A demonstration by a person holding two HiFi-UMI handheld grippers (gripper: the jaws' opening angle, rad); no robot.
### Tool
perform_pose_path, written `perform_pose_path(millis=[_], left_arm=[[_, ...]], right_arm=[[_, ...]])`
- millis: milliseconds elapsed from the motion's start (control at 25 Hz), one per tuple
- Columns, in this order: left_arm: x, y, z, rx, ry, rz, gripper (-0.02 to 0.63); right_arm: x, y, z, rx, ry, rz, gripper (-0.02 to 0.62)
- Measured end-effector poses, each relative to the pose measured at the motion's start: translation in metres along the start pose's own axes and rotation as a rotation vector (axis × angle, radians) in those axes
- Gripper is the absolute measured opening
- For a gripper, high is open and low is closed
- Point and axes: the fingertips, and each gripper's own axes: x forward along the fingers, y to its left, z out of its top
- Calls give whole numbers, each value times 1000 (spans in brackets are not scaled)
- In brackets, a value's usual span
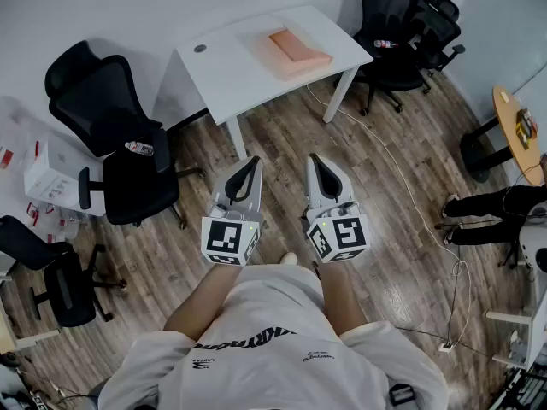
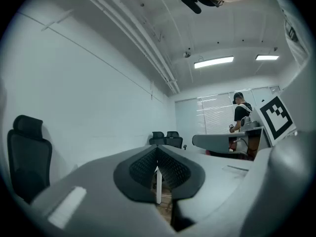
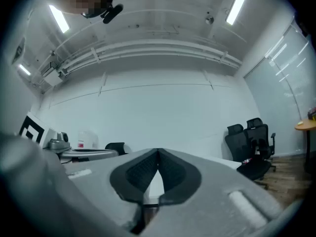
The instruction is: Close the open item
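Observation:
A pink flat item (image 1: 299,49) lies on a pale sheet on the white table (image 1: 222,71) at the far side of the room; whether it is open I cannot tell. Both grippers are held side by side in front of the person's body and point toward the table, well short of it. The left gripper (image 1: 254,161) is shut with nothing in it, and its jaws meet tip to tip in the left gripper view (image 2: 157,150). The right gripper (image 1: 314,158) is likewise shut and empty, with its tips together in the right gripper view (image 3: 158,153).
A black office chair (image 1: 111,126) stands left of the table, another (image 1: 51,272) at the lower left, and more chairs (image 1: 402,32) at the back right. A white cable (image 1: 402,178) runs across the wooden floor. A round wooden table (image 1: 517,126) and someone's legs (image 1: 487,207) are at the right.

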Motion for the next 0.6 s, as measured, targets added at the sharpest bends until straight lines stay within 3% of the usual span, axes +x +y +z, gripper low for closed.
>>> perform_pose_path(millis=[240, 440, 600], left_arm=[[24, -28, -7, 9, -4, 21, -2], [35, -53, -19, -57, 5, 25, -3], [45, -53, -32, -46, 39, 39, -2]], right_arm=[[-10, -36, 3, 12, -19, 15, -2], [-20, -61, 5, -11, -29, 14, -3], [-15, -74, -3, 6, -11, 0, -3]])
